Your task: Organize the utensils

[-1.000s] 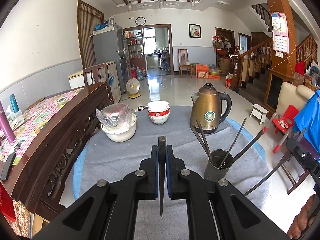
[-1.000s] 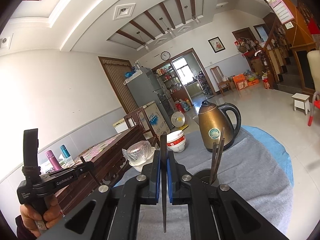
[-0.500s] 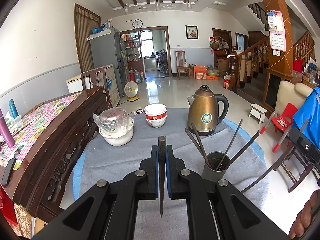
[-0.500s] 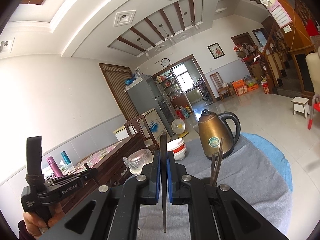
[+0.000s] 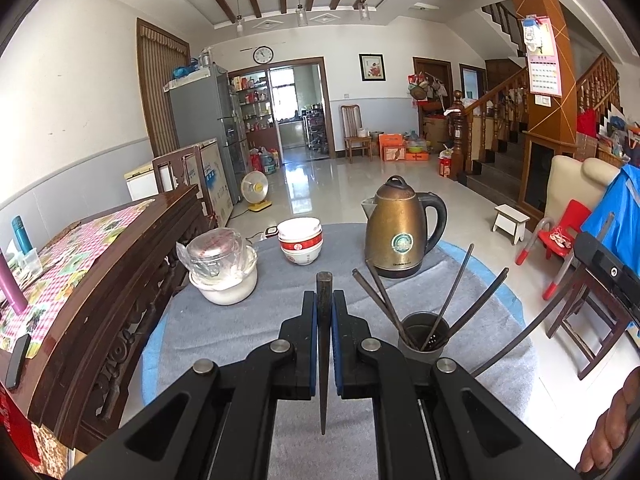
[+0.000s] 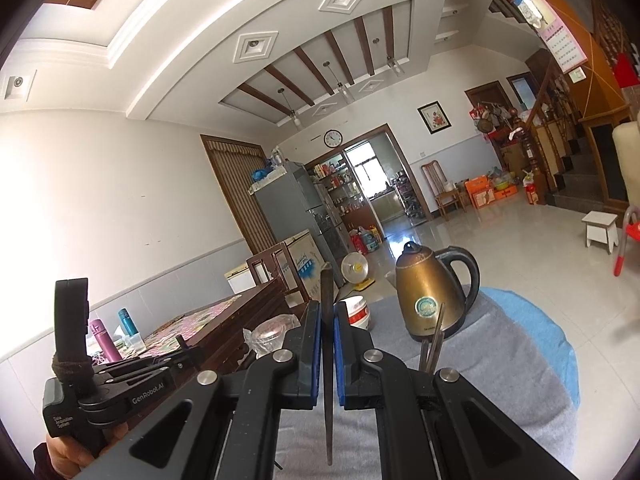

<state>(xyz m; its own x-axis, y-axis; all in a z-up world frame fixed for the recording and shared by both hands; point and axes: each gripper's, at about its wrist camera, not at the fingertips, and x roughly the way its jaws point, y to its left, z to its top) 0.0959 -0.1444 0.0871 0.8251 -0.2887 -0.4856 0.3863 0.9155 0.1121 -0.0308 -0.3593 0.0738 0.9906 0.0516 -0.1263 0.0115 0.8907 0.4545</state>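
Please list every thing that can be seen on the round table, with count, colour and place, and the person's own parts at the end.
table cloth: one, grey, covers the round table.
kettle: one, brass-coloured with black handle, far side.
stacked bowls: white with red band, left of the kettle; count unclear.
wrapped bowl: one, white, plastic-covered, far left.
utensil holder: one, dark, near right.
chopsticks in holder: several, dark, leaning out.
left tongs: black, shut on one dark chopstick.
right tongs: black, shut on another dark chopstick.

Round table (image 5: 460, 392) under grey cloth (image 5: 224, 340), ahead of the left gripper a dark utensil cup (image 5: 425, 338) just right, brass kettle (image 5: 398, 236) beyond, stacked bowls (image 5: 300, 242) ahead, lidded white bowl (image 5: 224, 268) ahead-left.
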